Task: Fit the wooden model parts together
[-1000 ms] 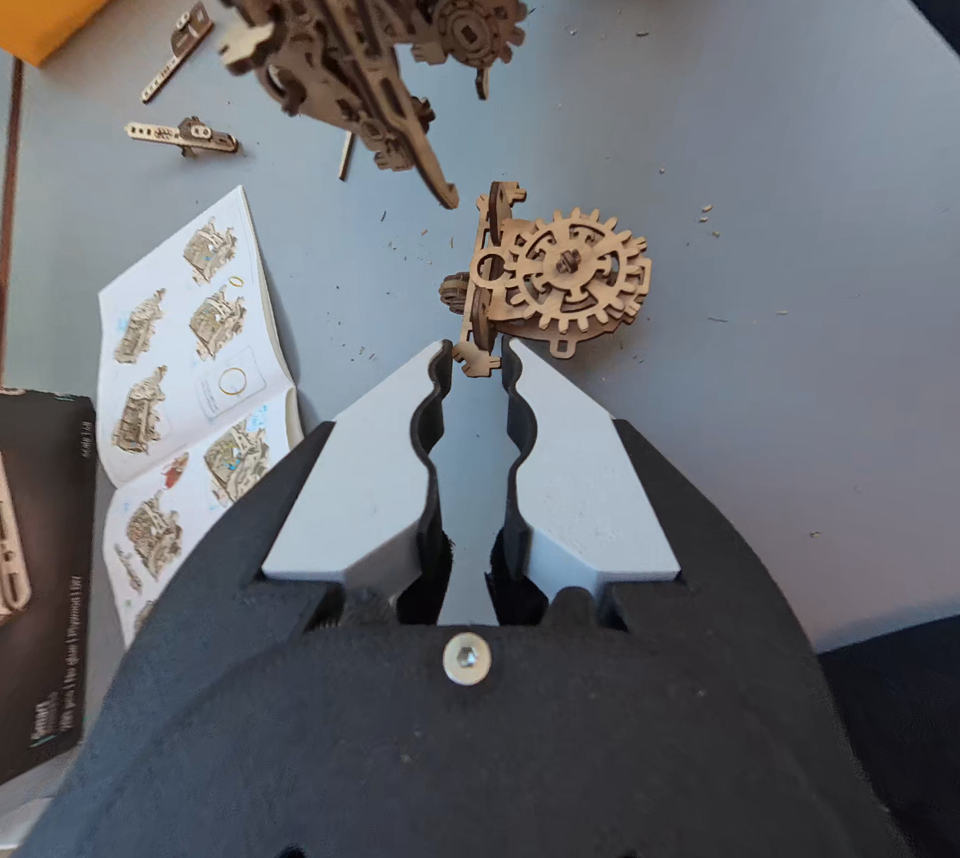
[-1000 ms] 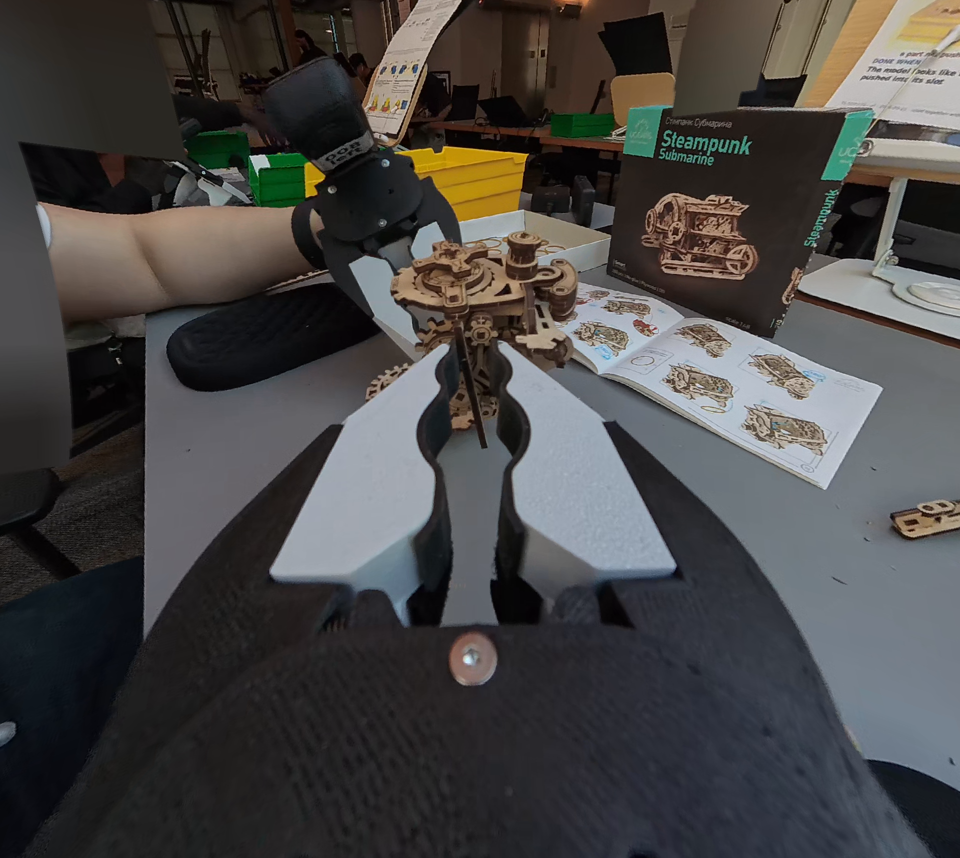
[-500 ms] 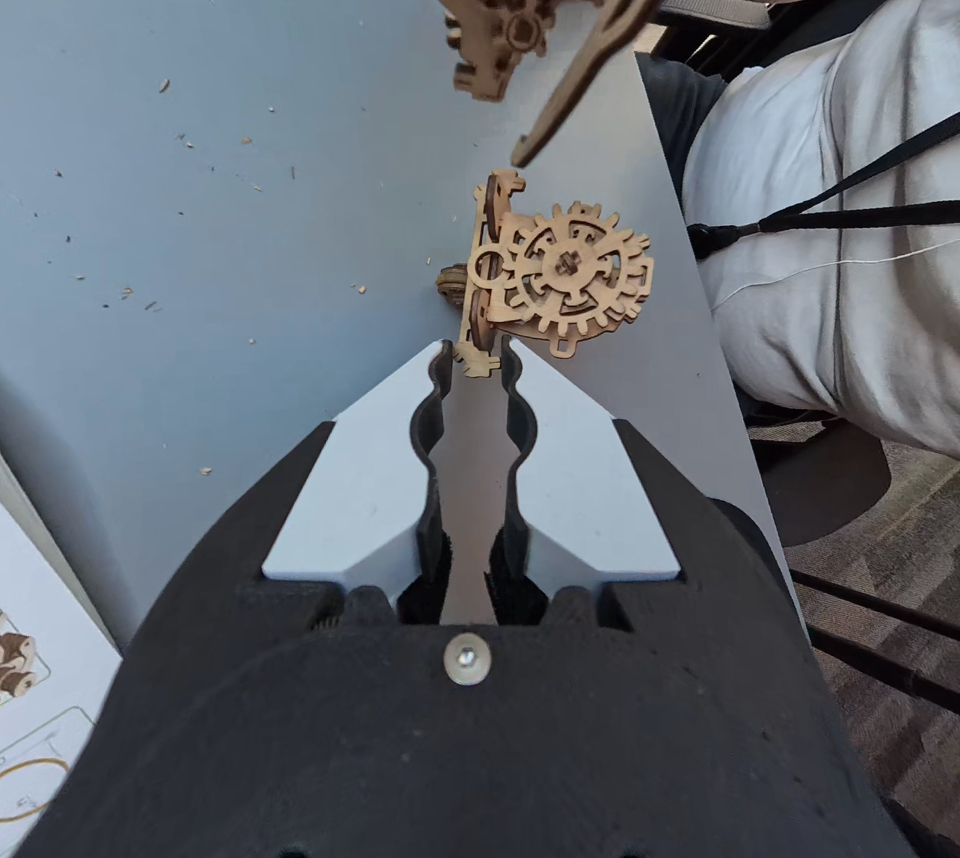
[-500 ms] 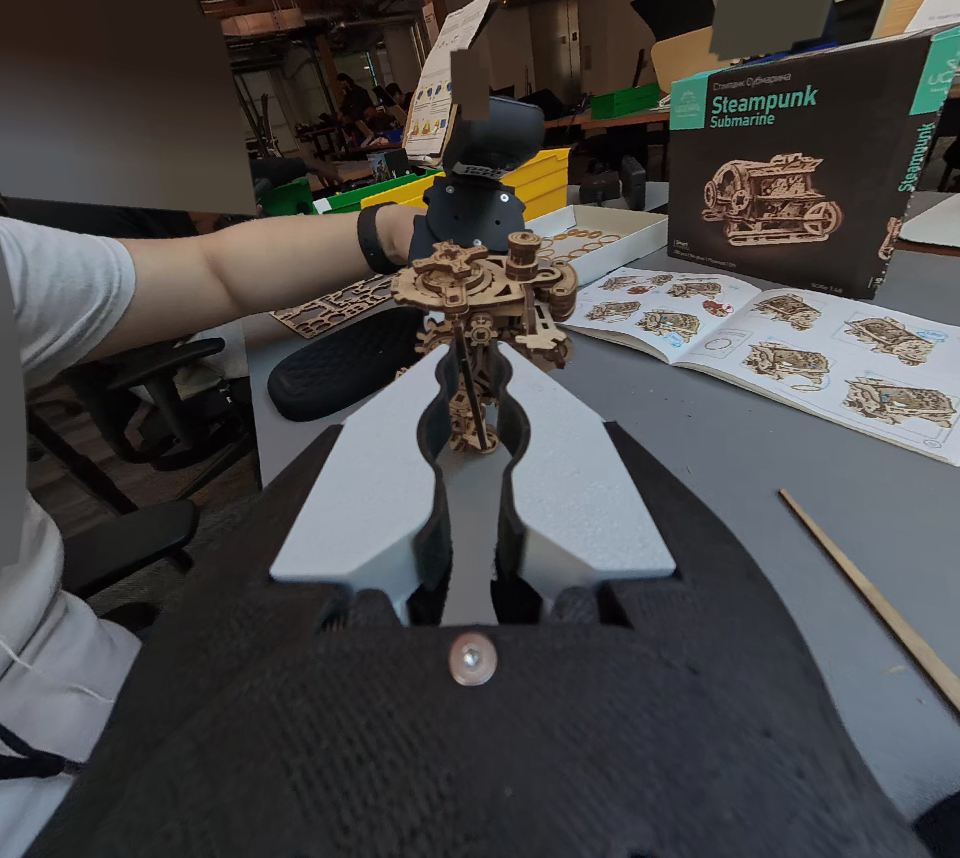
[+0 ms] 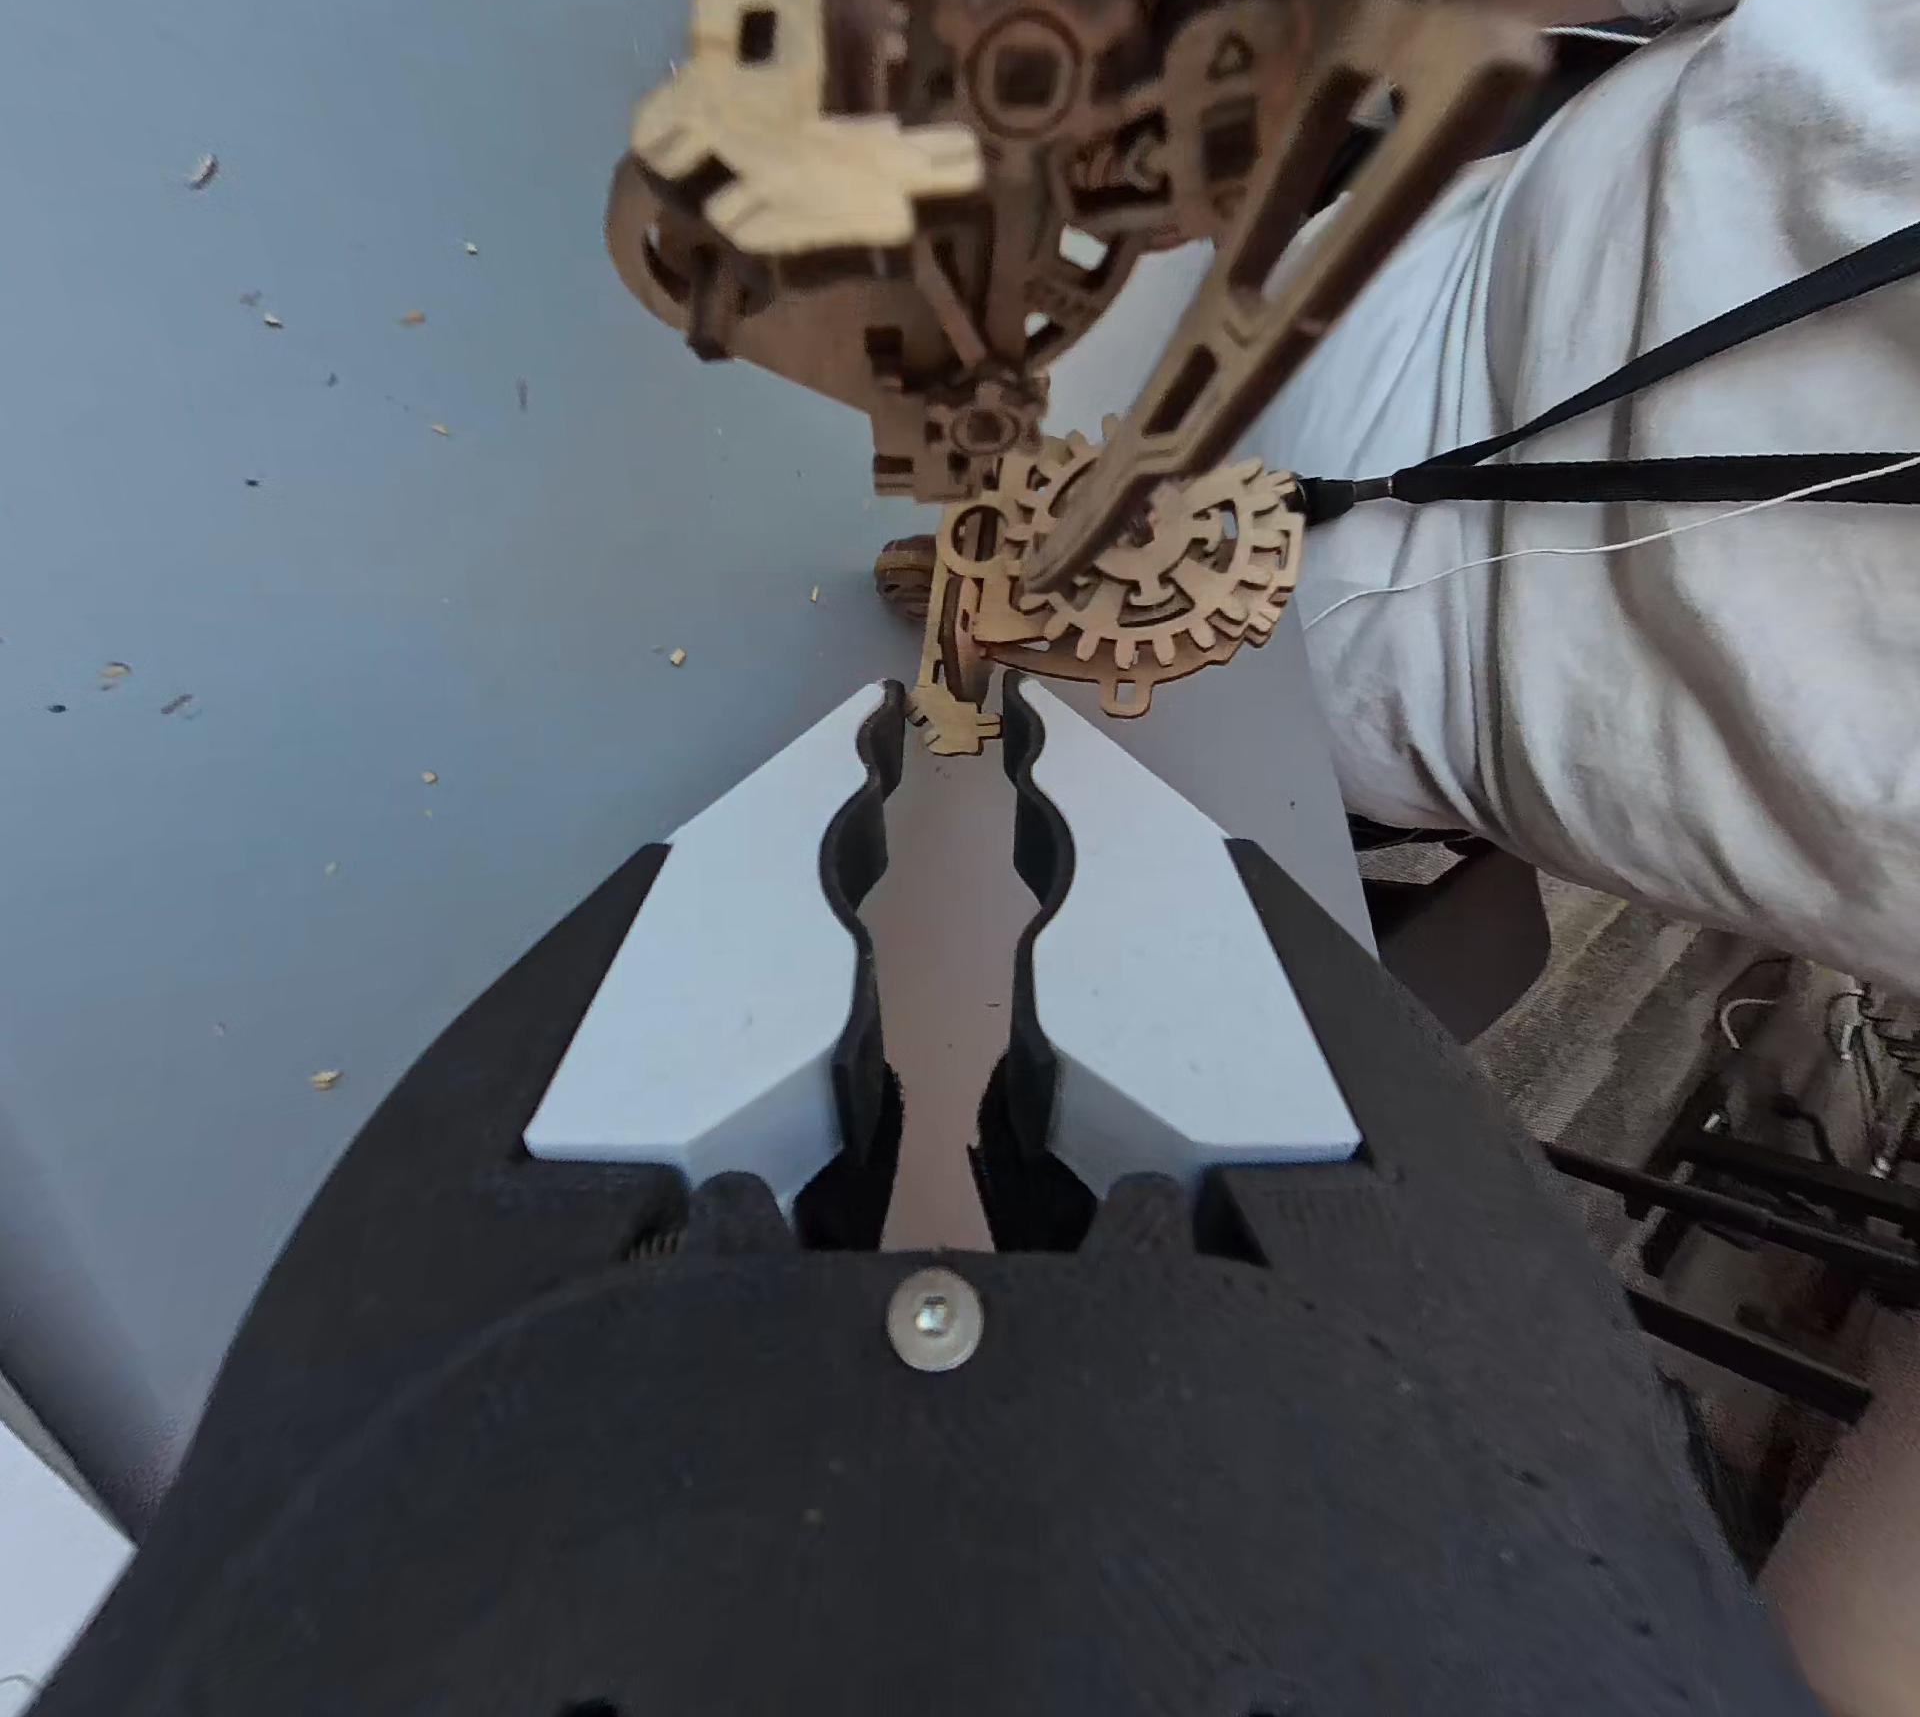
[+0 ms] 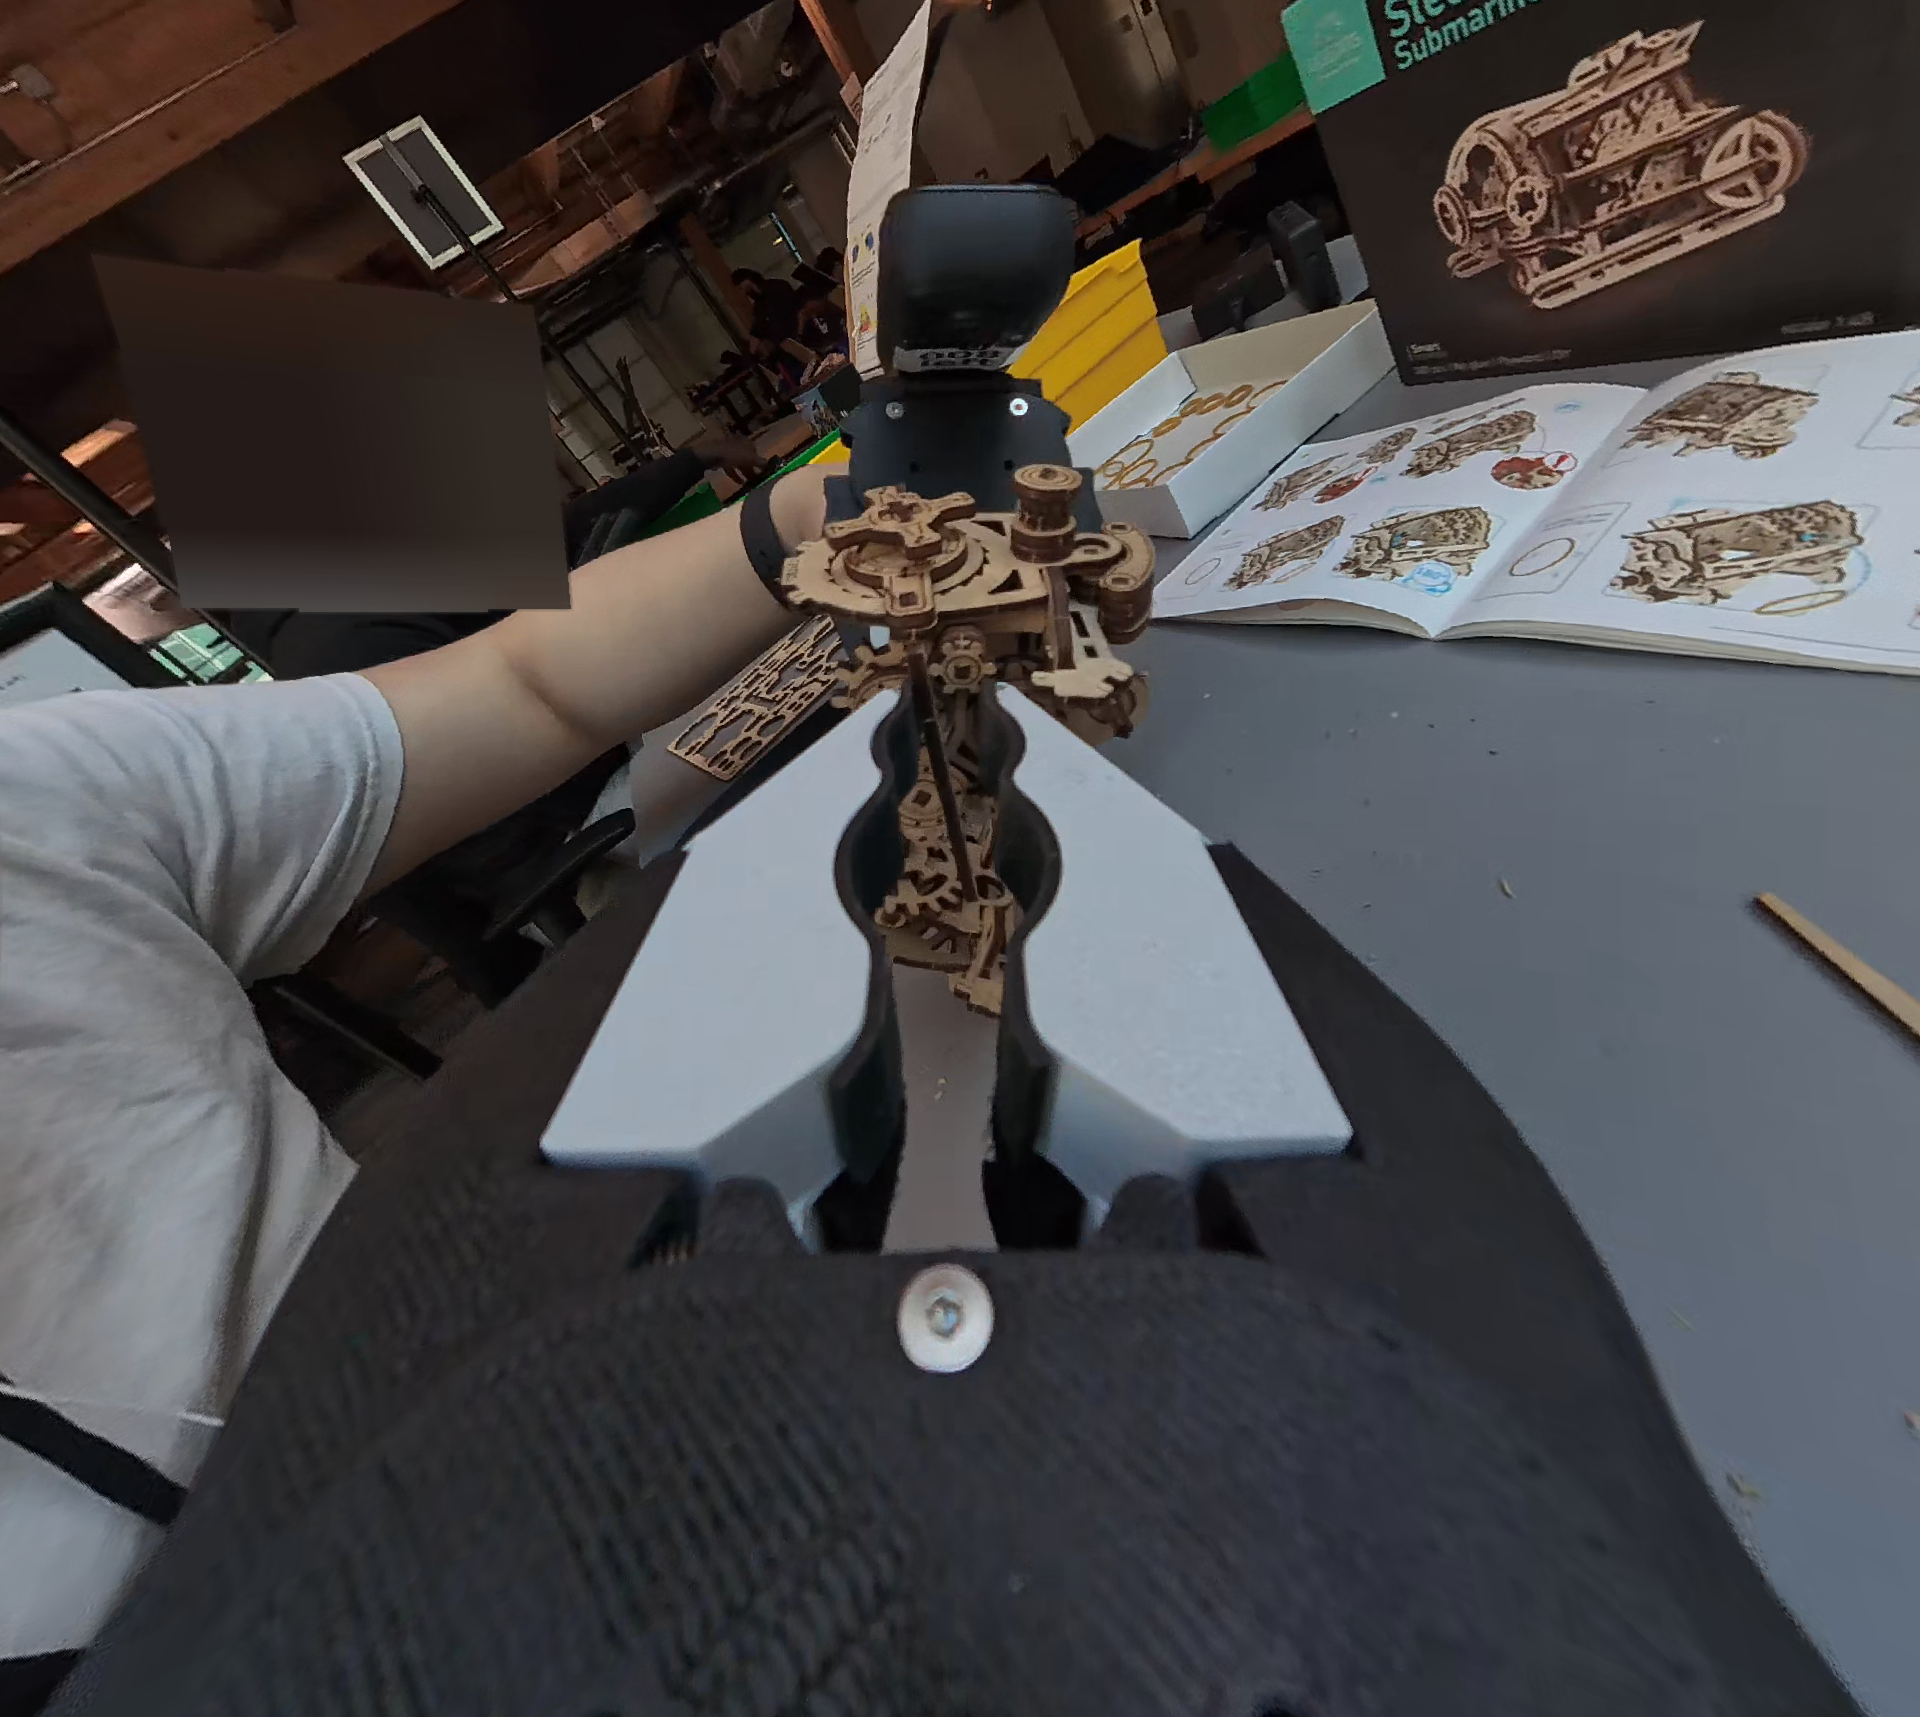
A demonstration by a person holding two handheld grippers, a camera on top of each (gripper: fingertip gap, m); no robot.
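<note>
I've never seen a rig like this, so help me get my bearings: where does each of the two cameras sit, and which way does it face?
Left wrist view: on the left gripper, looking down at the grey table; its fingers pinch the gear piece; the person's white shirt shows.
Right wrist view: on the right gripper, facing level across the table toward the booklet and box; its fingers clamp the wooden model; a bare forearm shows.
Shared: the wooden model, gear piece and table; the right view also shows the left gripper.
</note>
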